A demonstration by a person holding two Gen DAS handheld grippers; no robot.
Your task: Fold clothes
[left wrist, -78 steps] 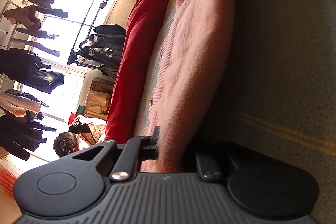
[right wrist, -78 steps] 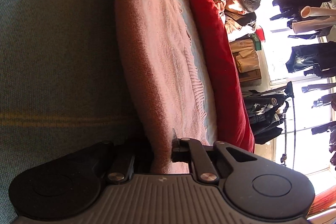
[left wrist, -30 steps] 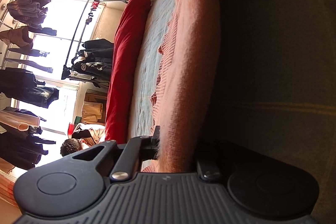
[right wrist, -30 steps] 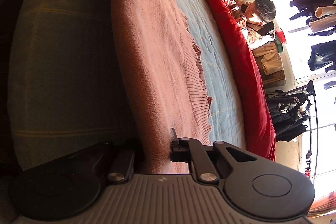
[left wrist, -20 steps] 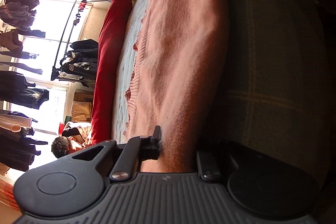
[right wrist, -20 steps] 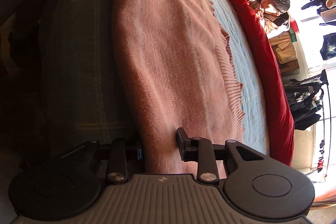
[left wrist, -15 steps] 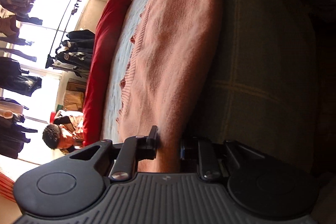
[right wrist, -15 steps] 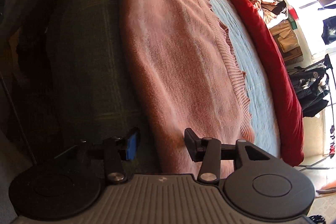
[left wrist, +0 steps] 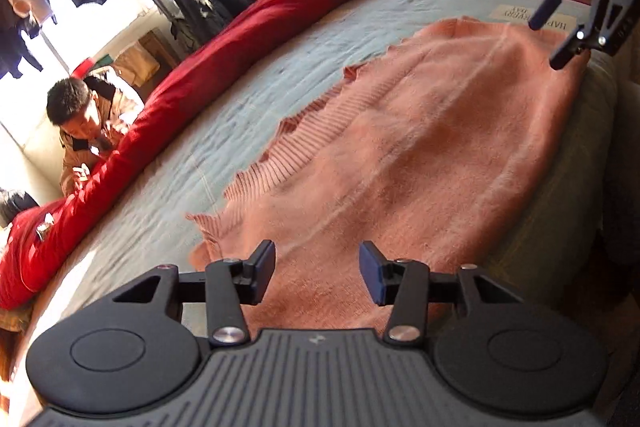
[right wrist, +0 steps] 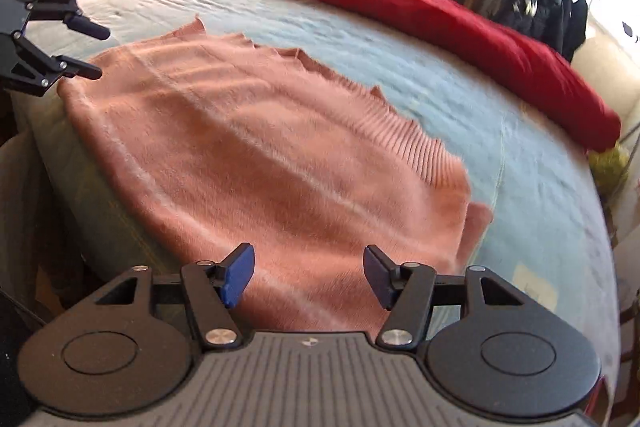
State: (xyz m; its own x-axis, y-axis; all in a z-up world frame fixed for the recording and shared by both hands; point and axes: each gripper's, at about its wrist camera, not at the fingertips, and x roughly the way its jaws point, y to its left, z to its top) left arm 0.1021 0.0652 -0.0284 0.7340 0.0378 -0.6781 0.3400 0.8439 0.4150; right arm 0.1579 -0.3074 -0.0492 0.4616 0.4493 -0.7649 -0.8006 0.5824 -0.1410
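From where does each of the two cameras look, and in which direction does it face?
Left wrist: sits on the left hand-held gripper, looks down along its open fingers across the pink sweater on the bed; the right hand-held gripper shows far right.
Right wrist: sits on the right hand-held gripper, faces the sweater from its opposite end; the left one shows far left.
Shared: sweater, bed, red quilt, seated person.

The left hand-held gripper (left wrist: 318, 277) points forward and downward, its jaws apart with nothing pinched between the pads; they have just been opening. The right hand-held gripper (right wrist: 308, 277) is tilted down likewise, jaws spread wider, also just opened and empty. Each shows at the far edge of the other's view.
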